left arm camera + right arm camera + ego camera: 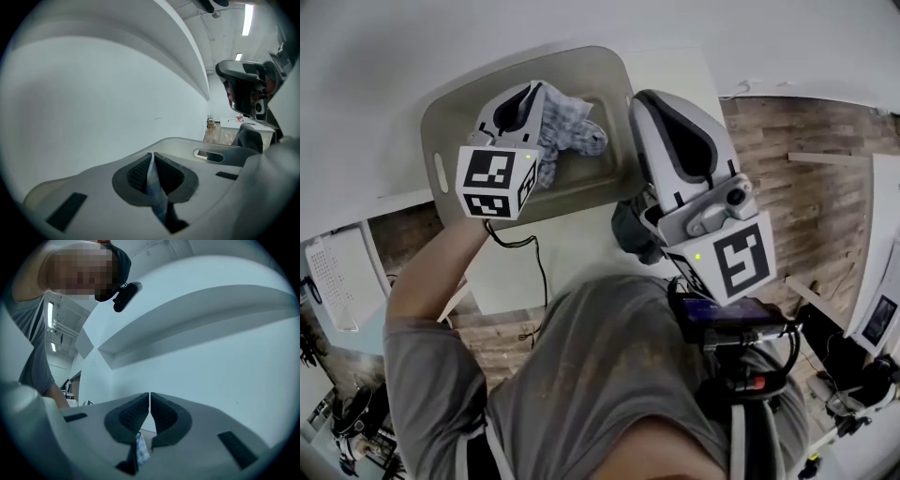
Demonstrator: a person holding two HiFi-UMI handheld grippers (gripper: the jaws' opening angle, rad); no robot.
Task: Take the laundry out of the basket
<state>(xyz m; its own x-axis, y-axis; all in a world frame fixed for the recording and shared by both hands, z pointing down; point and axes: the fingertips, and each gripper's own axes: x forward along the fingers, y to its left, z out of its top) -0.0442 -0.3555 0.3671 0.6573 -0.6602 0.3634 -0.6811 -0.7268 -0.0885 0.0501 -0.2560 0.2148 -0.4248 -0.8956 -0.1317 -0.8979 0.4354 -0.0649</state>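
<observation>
Currently the left gripper (534, 94) is clamped on a checked cloth (572, 127), held above the beige basket (450, 122), clear of its floor. The right gripper (639, 101) is closed just beside it. A checked scrap shows low between its jaws, grip uncertain. This piece looks nearly out. It has yet to be carried clear and set down. No other laundry shows in the basket's visible part.
</observation>
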